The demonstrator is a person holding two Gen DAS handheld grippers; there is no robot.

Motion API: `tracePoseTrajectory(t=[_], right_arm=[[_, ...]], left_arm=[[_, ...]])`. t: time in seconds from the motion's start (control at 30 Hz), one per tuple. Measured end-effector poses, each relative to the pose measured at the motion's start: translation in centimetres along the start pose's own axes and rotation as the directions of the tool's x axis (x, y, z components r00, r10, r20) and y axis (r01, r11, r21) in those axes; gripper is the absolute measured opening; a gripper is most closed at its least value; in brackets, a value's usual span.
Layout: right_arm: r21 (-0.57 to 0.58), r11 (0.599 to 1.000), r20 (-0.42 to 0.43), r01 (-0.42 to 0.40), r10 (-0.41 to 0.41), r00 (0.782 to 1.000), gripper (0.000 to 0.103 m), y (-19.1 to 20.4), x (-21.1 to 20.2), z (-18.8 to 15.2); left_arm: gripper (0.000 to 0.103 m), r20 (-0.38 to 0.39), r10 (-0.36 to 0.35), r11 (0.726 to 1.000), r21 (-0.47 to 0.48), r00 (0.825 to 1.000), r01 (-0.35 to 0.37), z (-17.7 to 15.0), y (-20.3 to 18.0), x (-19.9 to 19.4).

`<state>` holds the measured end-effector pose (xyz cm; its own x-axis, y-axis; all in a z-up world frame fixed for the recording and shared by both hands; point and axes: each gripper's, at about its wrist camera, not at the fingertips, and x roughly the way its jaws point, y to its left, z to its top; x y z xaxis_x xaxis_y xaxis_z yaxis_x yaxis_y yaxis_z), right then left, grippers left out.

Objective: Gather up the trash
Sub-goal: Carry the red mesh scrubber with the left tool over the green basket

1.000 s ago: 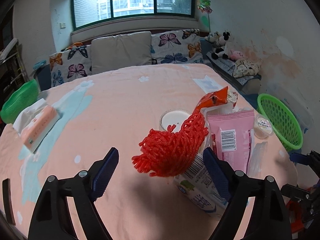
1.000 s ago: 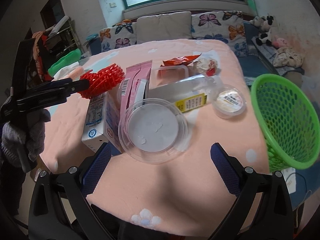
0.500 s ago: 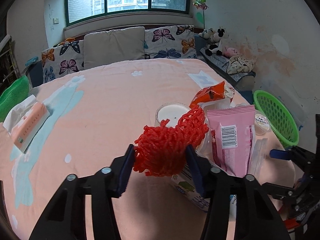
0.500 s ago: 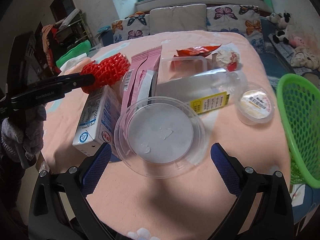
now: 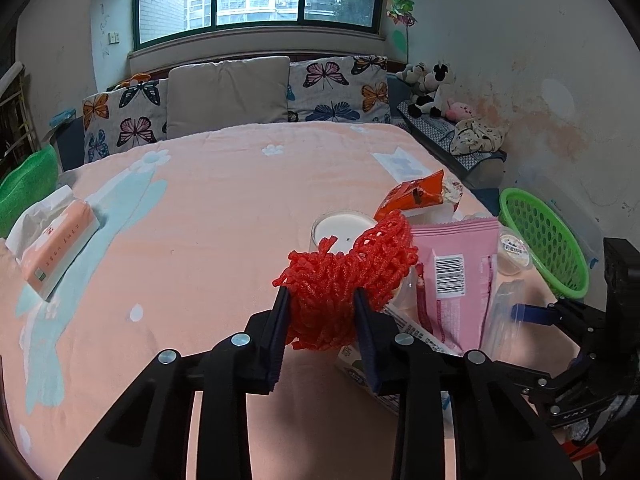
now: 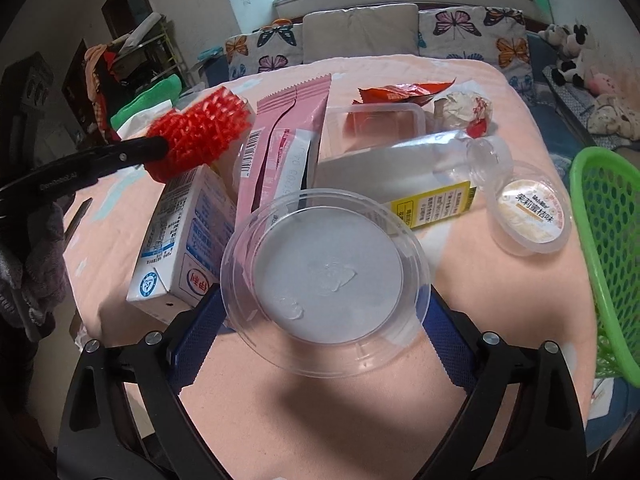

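My left gripper (image 5: 322,312) is shut on a red foam net (image 5: 348,276), held above the milk carton (image 6: 184,240); the net also shows in the right wrist view (image 6: 200,136). My right gripper (image 6: 320,316) is open, its jaws on either side of a clear plastic lid (image 6: 324,280) on the pink tablecloth. Behind the lid lie a pink wrapper (image 6: 284,144), a clear bottle with a yellow label (image 6: 416,184), a clear box (image 6: 372,124), an orange snack bag (image 6: 400,92), crumpled paper (image 6: 464,108) and a small pudding cup (image 6: 530,212). The green basket (image 6: 608,248) stands at the right.
A tissue pack (image 5: 56,248) lies at the table's left side. A white cup (image 5: 340,228) stands behind the net. A sofa with butterfly cushions (image 5: 240,96) runs behind the table. Plush toys (image 5: 432,84) sit at the back right.
My left gripper has closed on the red foam net. My right gripper has moved forward so its jaws flank the clear lid.
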<state>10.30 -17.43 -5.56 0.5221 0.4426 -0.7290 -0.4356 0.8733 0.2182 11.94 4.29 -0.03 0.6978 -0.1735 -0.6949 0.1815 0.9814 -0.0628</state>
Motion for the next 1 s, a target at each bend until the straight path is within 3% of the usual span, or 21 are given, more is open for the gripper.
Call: tracePoseTrajectory(t=[0.2,0.6,1.0], right_arm=[[-0.015,0.999,0.028,0.029,-0.028,0.999,0.093,0.3,-0.8,-0.5],[0.098,0.994,0.113,0.037,-0.048,0.992,0.093,-2.9,-5.9,-0.5],[0.251,0.950,0.179,0.186,-0.234,0.956,0.093,-11.7,-10.3,-0.2]], left_arm=[[0.030,0.038,-0.020,1.000,-0.001,0.999,0.021,0.4,-0.6,-2.1],[0.030,0.080,-0.105,0.993,0.057,0.991,0.100,2.6,-4.4,-4.3],[0.030,0.041,-0.218,0.968,0.136,0.975,0.211,4.9,-12.4,-1.3]])
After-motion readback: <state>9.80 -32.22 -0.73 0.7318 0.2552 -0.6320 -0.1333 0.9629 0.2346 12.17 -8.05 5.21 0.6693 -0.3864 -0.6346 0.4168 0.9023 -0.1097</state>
